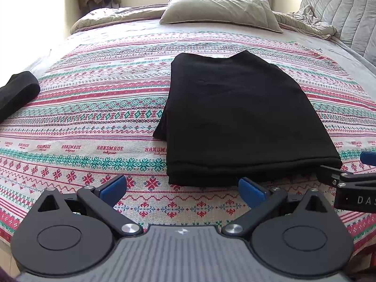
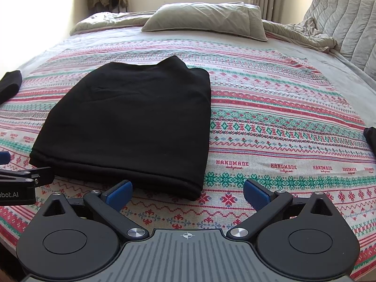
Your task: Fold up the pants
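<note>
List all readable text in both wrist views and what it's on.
"HANDMADE": repeated in red along one stripe of the patterned bedspread; the small script line beneath each is too blurred to read.
"DAS": white letters, cut off by the frame edge, on the right gripper body in the left wrist view.
"obot.AI": start cut off, on the left gripper body in the right wrist view.
Folded black pants: no text visible.

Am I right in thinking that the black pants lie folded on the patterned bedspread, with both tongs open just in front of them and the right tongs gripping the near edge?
Not quite: the right tongs grip nothing. The right wrist view shows their jaws wide apart, short of the near edge. The rest holds: the black pants lie folded on the patterned bedspread, and the left tongs are open too.
</note>
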A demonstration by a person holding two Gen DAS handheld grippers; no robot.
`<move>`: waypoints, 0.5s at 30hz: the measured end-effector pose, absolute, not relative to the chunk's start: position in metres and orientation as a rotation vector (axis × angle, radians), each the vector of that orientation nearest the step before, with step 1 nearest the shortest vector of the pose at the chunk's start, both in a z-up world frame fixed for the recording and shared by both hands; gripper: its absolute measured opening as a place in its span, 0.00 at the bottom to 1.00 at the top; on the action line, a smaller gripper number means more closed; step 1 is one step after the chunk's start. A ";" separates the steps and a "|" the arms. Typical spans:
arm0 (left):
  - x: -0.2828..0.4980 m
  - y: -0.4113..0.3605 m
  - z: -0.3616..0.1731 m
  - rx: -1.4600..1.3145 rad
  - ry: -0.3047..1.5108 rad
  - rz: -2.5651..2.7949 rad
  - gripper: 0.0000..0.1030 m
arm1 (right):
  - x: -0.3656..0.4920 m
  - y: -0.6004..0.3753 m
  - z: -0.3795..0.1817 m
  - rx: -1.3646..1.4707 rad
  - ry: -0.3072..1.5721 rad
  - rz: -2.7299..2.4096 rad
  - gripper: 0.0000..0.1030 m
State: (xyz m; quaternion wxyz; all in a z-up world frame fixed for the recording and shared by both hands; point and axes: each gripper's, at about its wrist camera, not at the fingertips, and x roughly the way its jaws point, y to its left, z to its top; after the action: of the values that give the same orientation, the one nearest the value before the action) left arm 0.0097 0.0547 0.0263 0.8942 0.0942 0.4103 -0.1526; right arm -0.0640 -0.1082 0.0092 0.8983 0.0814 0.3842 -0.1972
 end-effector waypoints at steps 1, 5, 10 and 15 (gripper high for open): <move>0.010 0.055 0.026 0.195 0.851 -0.316 1.00 | -0.064 -0.108 0.009 0.169 0.796 -0.408 0.99; 0.010 0.055 0.026 0.195 0.851 -0.316 1.00 | -0.065 -0.109 0.008 0.170 0.798 -0.409 0.99; 0.009 0.054 0.026 0.198 0.853 -0.317 1.00 | -0.065 -0.111 0.006 0.171 0.802 -0.409 0.99; 0.009 0.054 0.025 0.201 0.854 -0.317 1.00 | -0.065 -0.111 0.006 0.170 0.803 -0.408 0.99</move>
State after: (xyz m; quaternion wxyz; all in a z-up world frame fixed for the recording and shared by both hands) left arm 0.0088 0.0539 0.0250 0.8932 0.0967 0.4118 -0.1528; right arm -0.0646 -0.1110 0.0060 0.8968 0.0823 0.3876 -0.1969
